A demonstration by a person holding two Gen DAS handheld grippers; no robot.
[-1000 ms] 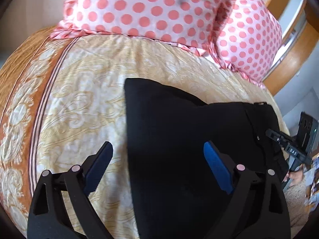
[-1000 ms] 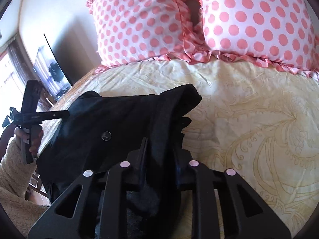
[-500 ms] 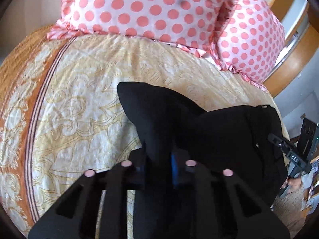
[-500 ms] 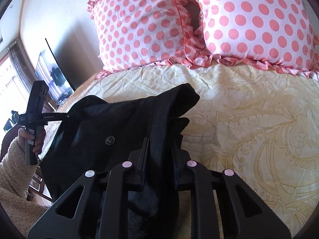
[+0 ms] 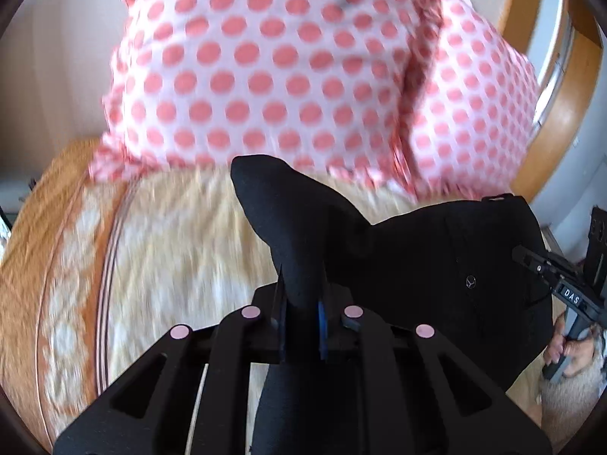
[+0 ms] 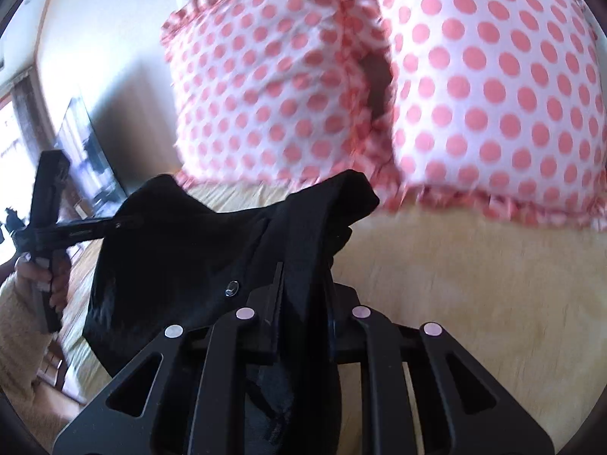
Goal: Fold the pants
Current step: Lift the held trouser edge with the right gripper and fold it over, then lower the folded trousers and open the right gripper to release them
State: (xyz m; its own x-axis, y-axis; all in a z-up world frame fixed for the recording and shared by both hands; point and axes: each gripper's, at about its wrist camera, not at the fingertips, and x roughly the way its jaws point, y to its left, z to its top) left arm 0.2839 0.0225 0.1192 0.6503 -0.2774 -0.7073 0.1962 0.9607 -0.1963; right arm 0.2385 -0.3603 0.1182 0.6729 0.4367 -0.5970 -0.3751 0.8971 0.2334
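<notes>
The black pants (image 5: 417, 265) hang lifted above the bed, stretched between both grippers. My left gripper (image 5: 301, 314) is shut on a pinched fold of the black cloth, whose corner stands up above the fingers. My right gripper (image 6: 303, 311) is shut on the other edge of the pants (image 6: 182, 250), near a metal button (image 6: 231, 287). The right gripper also shows in the left wrist view (image 5: 561, 284), at the far right. The left gripper shows in the right wrist view (image 6: 76, 227), at the left edge.
Two pink polka-dot pillows (image 5: 265, 68) (image 6: 493, 87) lie close ahead at the head of the bed. The yellow patterned bedspread (image 5: 170, 250) (image 6: 474, 265) is below. A wooden bed frame (image 5: 561, 87) curves at the right. A dark TV screen (image 6: 91, 159) stands at the left.
My left gripper closed on the pants a second ago. Both grippers have since lifted the pants and moved toward the pillows, which now fill the upper view.
</notes>
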